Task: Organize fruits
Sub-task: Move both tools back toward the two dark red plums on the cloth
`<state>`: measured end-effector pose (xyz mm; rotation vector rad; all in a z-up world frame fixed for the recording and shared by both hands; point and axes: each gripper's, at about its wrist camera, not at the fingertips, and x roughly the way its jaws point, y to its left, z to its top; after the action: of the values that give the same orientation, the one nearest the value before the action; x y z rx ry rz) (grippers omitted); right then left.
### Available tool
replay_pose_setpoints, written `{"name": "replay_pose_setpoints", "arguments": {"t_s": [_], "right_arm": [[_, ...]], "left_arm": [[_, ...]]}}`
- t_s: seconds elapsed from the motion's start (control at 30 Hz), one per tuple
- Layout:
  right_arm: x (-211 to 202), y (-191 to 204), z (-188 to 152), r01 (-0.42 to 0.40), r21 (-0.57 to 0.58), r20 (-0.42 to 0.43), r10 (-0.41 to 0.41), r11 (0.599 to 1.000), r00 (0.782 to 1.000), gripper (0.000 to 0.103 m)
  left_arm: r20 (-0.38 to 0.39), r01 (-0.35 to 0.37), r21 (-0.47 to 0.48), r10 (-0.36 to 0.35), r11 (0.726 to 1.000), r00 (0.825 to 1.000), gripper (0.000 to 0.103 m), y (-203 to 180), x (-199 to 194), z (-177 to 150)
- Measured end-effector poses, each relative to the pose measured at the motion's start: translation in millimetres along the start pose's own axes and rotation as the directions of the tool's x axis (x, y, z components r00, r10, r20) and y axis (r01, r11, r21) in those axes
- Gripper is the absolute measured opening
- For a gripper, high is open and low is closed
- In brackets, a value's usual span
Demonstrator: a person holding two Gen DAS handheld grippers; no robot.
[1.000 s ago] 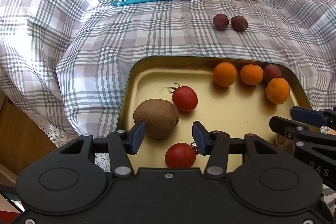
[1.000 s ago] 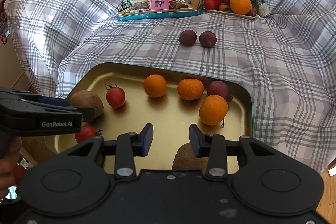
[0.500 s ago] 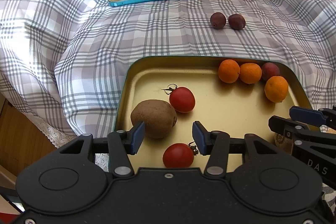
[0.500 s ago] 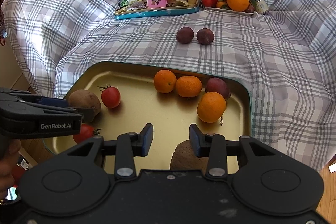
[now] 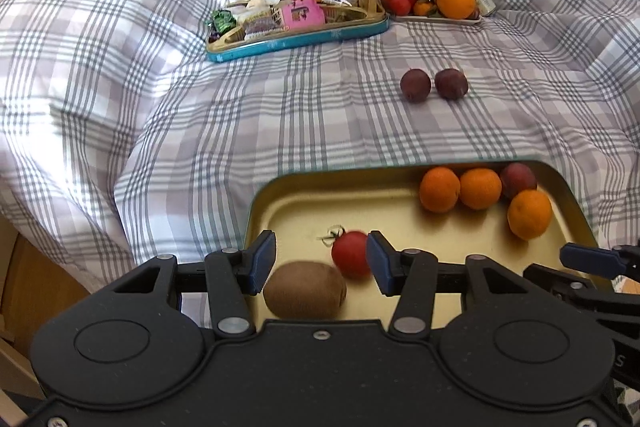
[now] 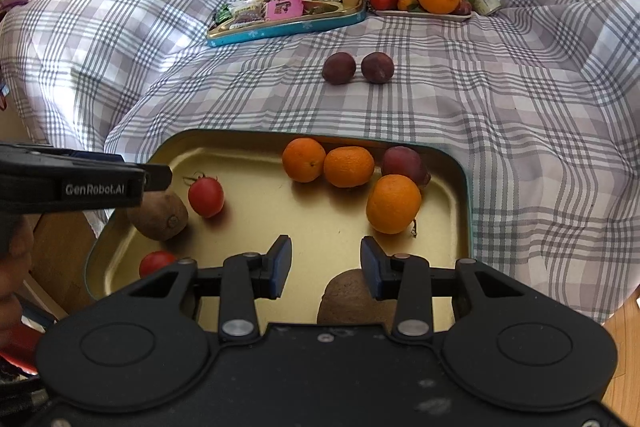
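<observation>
The left gripper [image 5: 320, 263] hung released, jaws wide, above a kiwi [image 5: 305, 289] and a stemmed tomato [image 5: 351, 253] lying close together in the gold tray [image 5: 360, 177]. The right gripper [image 6: 325, 273] held nothing either, its jaws narrower but apart, with a second kiwi [image 6: 348, 299] just under its right finger. The likeliest slip was a descent on the first kiwi that caught the tomato too, bruising it or sending it rolling. The tray sat on a soft bed [image 5: 280, 115], its near corner seemingly at the edge, so a downward push might have tipped it and set the oranges [image 6: 394, 203] rolling. Two plums [image 6: 339, 67] waited on the bedcover, well apart from the tray.
</observation>
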<state>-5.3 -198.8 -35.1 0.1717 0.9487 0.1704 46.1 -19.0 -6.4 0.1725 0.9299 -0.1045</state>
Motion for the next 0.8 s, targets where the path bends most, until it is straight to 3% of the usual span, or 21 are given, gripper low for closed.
{"name": "replay_pose_setpoints", "arguments": {"t_s": [0.57, 0.8], "right_arm": [[9, -23, 37, 0.083, 0.08, 0.074, -0.089, 0.993, 0.993, 0.043], [29, -34, 61, 0.099, 0.111, 0.066, -0.107, 0.989, 0.992, 0.043]], "left_arm": [[0.052, 0.021, 0.032, -0.023, 0.999, 0.998, 0.056, -11, 19, 41], [0.02, 0.041, 0.015, -0.041, 0.999, 0.999, 0.056, -13, 45, 56]]}}
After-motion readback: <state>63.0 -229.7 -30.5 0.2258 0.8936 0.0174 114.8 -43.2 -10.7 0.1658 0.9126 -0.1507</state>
